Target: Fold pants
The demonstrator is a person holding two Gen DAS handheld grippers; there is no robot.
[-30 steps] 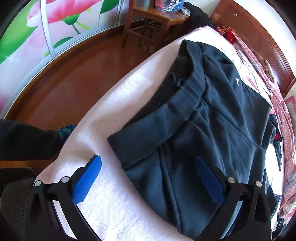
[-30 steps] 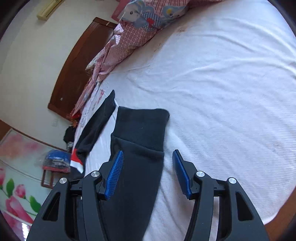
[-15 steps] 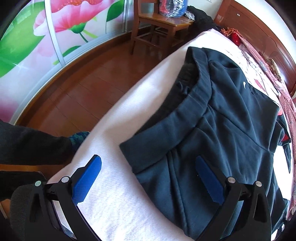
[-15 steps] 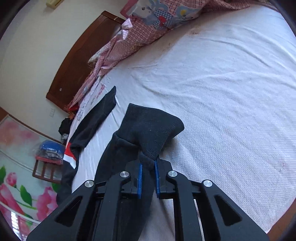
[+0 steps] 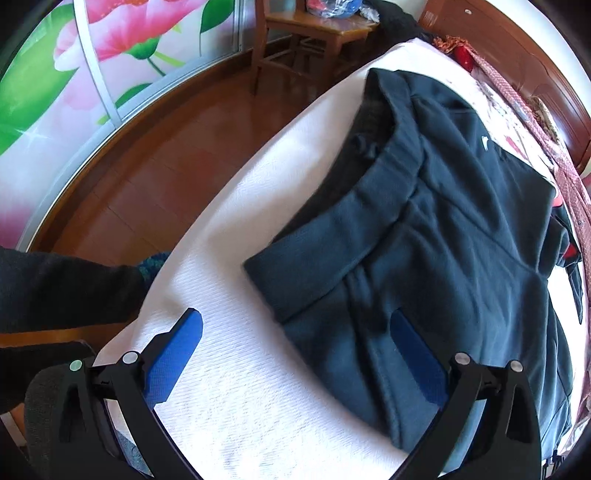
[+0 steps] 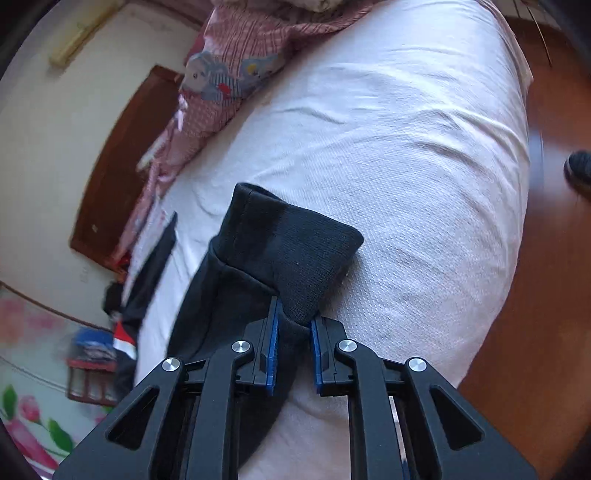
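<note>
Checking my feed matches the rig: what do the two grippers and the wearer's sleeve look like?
The left gripper and right gripper match: black skeletal linkage frames with triangular cutouts, silver round pivot pins, and blue ribbed pads on the fingers. No cables or markings show. A dark knit sleeve appears in the left view.

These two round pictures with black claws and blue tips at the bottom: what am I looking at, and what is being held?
There is no robot here. A person holds a two-fingered tool in each hand, and a wide-angle camera on each tool looks forward along its fingers, so the pictures curve.

The left tool's picture shows the left gripper, its jaws wide apart, holding nothing. One blue pad is over the white bed sheet, the other over the waist end of the dark pants lying on the bed. Behind stands a wooden chair.

The right tool's picture shows the right gripper with its jaws closed on the pants' leg cuff, which looks raised above the sheet. A pink checked blanket lies further up the bed.
</note>
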